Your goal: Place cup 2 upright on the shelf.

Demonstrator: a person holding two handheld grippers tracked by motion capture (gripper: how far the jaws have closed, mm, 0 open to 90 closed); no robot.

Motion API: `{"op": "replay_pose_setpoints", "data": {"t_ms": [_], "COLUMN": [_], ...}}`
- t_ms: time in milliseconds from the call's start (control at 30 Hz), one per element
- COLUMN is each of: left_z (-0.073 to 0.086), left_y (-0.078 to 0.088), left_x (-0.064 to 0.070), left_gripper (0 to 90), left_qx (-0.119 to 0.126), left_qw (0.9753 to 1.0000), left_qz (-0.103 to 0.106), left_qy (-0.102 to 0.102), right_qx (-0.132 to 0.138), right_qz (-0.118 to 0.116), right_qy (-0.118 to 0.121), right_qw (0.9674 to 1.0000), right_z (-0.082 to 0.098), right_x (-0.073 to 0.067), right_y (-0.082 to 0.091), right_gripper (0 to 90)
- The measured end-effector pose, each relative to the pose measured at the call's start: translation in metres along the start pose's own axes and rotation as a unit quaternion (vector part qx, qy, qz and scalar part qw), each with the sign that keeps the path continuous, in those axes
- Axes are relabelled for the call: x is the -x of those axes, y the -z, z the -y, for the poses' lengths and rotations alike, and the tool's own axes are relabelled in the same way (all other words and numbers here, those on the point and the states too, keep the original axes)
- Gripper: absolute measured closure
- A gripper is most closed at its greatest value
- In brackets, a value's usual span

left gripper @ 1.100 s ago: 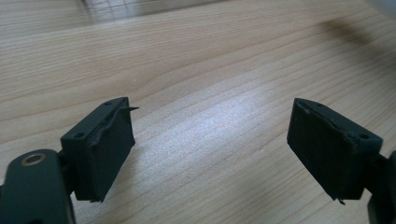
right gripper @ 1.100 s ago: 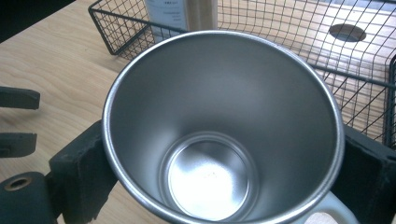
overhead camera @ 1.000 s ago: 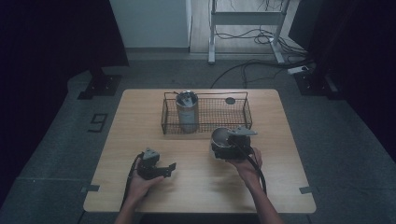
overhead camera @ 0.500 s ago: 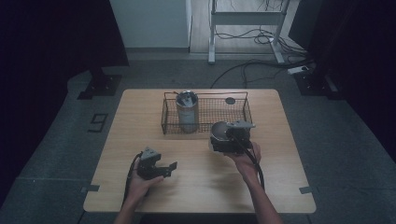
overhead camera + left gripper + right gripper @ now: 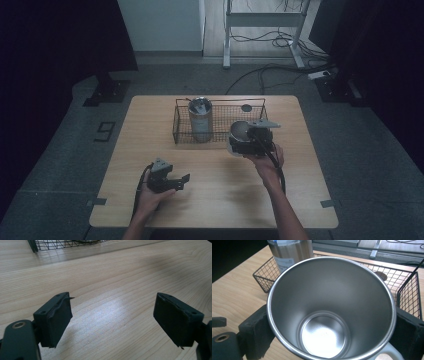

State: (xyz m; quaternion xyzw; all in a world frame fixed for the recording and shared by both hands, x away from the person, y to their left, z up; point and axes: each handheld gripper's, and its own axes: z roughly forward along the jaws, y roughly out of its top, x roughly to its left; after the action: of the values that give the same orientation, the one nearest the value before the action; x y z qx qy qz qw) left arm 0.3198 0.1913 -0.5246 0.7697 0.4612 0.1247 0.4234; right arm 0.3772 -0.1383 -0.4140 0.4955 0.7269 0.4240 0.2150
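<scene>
Lifted off the desk, the steel cup had climbed toward the wire basket at frame centre.
The right gripper clamped its jaws on the cup, beside the basket's tall canister; the left gripper idled lower left, jaws wide and empty.

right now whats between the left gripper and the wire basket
Bare wooden table. In the high view and the left gripper view, nothing sits between the left gripper and the wire basket.
</scene>
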Motion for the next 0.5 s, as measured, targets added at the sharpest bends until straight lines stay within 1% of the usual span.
{"op": "replay_pose_setpoints", "data": {"t_ms": [167, 233, 333, 500], "left_z": [-0.001, -0.001, -0.001, -0.002], "left_y": [0.002, 0.003, 0.003, 0.005], "left_x": [0.000, 0.000, 0.000, 0.000], "left_gripper": [15.2, 15.2, 15.2, 15.2], "left_qx": [0.006, 0.007, 0.007, 0.009], "left_qw": [1.0000, 1.0000, 1.0000, 1.0000], "left_qz": [-0.001, -0.002, -0.001, 0.001], "left_qy": [0.000, 0.001, 0.001, 0.001], "right_qx": [0.003, 0.006, 0.010, 0.011], "right_qz": [0.000, 0.005, 0.010, 0.012], "right_qy": [-0.006, -0.002, -0.003, 0.000], "right_qw": [1.0000, 1.0000, 0.9999, 0.9999], "right_z": [-0.008, -0.013, -0.019, -0.028], "right_x": [0.004, 0.004, 0.005, 0.004], "right_y": [-0.001, -0.001, -0.002, -0.007], "right_gripper": [7.2, 7.2, 7.2, 7.2]}}
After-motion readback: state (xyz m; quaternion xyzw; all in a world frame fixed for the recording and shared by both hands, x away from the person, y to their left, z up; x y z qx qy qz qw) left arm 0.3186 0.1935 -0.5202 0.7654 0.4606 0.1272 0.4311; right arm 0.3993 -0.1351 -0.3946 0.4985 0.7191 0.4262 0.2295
